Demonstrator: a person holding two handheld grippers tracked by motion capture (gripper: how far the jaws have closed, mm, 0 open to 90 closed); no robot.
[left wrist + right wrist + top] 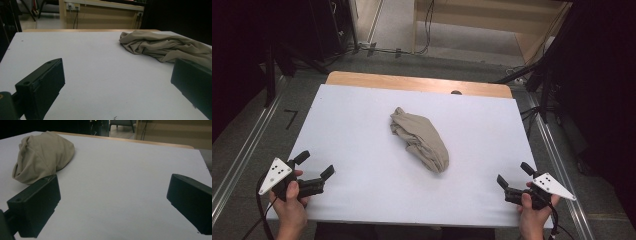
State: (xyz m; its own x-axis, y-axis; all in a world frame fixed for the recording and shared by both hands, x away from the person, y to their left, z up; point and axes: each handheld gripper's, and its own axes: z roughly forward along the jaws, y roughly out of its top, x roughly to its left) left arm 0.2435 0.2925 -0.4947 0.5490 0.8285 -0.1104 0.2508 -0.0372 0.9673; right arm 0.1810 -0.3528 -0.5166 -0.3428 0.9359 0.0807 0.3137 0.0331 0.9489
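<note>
cloth (421, 139): soft beige fabric, matt, looks like thin jersey knit, all bunched up and creased with loads of little folds

surface (362, 145): smooth white top, matt, pretty much no shine, a few tiny specks on it in the left gripper view

far edge of the surface (412, 81): bare light wood, smooth, slight sheen

left gripper (316, 166): fingers (42, 85) are black plastic, matt and a bit dusty-looking, with flat pale grey plate on top

right gripper (513, 175): same deal, matt black plastic fingers (37, 202), pale grey plate

floor (242, 130): dull grey, carpet-ish, rough
</note>
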